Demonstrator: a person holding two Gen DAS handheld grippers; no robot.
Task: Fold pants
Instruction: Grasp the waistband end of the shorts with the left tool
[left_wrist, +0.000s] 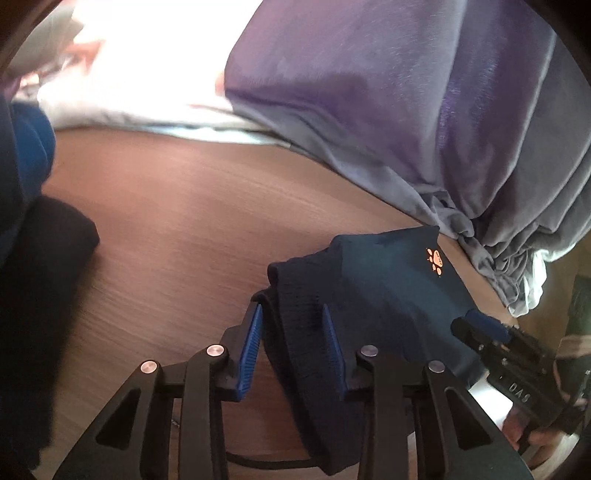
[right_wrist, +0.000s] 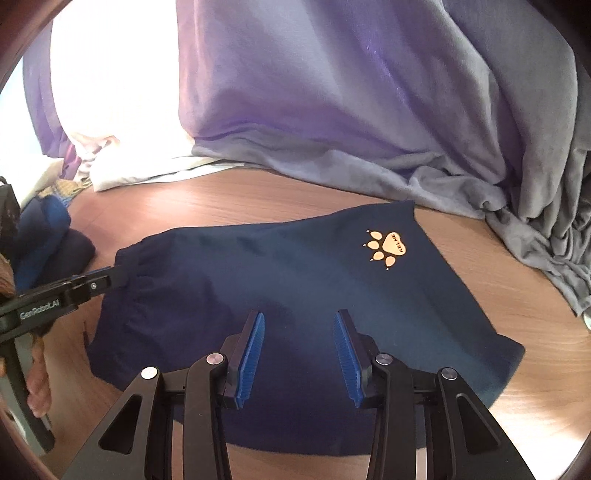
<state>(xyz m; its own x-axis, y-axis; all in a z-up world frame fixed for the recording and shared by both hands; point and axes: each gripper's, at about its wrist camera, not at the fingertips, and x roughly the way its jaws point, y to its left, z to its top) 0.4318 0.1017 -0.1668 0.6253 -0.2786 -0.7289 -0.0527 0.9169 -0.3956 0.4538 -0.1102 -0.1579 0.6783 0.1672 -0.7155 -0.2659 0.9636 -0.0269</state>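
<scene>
While the left gripper (left_wrist: 291, 347) straddles the pants' (right_wrist: 295, 295) waistband unclosed, the right gripper (right_wrist: 299, 354) hovers open, empty.

- Left gripper (left_wrist: 293, 334): jaws parted, waistband between the blue pads (contact unclear).
- Right gripper (right_wrist: 299, 350): jaws apart, fingers pointing toward 12 o'clock.
</scene>
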